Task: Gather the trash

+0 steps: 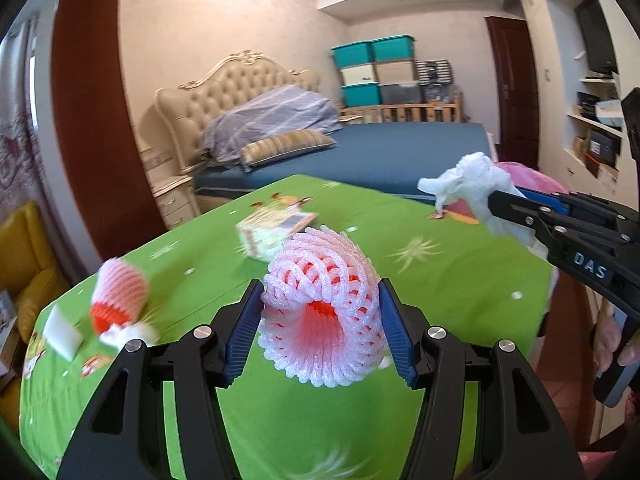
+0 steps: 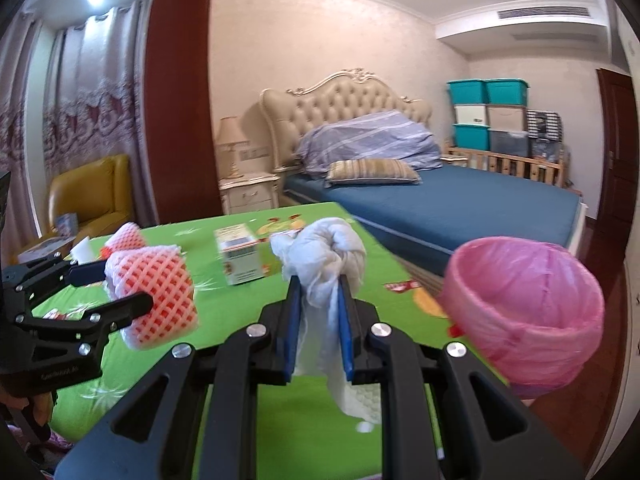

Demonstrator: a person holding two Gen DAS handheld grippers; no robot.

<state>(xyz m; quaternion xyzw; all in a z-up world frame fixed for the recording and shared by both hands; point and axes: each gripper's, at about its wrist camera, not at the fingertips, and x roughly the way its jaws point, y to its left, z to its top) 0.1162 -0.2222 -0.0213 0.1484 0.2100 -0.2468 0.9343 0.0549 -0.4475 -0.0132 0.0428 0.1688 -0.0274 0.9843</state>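
Collection stood partway. The left gripper (image 1: pixel 320 320) pinched a pink-and-white foam mesh fruit sleeve (image 1: pixel 322 312) at lower centre of the left wrist view, its blue ribbed pads pressed against the sleeve's springy netted tube. The right gripper (image 2: pixel 319 320) was squeezed nearly shut on a crumpled white paper tissue (image 2: pixel 324 264), soft and wadded, at centre of the right wrist view. The pink plastic-lined round bin (image 2: pixel 528 312), thin film gathered over its rim, stood at right of that view, beside the green printed tablecloth (image 2: pixel 248 420); neither piece had yet been dropped in. Left on the cloth: a second netted foam sleeve (image 1: pixel 118 292), a small printed cardboard carton (image 1: pixel 272 232) and white scraps (image 1: pixel 64 332), blurred, at left.
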